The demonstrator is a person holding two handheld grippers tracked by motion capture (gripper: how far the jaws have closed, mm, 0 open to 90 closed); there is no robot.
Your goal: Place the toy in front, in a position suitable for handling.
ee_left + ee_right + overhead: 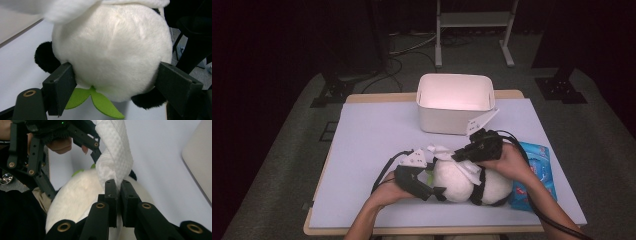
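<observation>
A plush panda (462, 182) is seen lying on the tabletop (372, 135) close to its near edge, somewhat right of the middle, with its white body and black limbs turned sideways. The toy is gripped by the left gripper (438, 192), whose jaws are spread wide and pressed into the white plush on either side; in the left gripper view the round white body (112, 50) is framed between the two black jaws, with a green felt leaf (96, 100) hanging just below it and a black paw to each side. The right gripper (458, 156) is held above the panda, on the side toward the far edge, and its jaws are brought together on a white wipe (447, 154). In the right gripper view the wipe (115, 157) is seen pinched between the closed jaws as a twisted, dimpled strip, and it is laid against the panda's white fur directly under the jaw tips. A blue pack of wipes (534, 172) is seen at the near right corner, just beside the panda and partly under the right hand. A white bin (455, 105) is placed near the far edge, well apart from the toy.
</observation>
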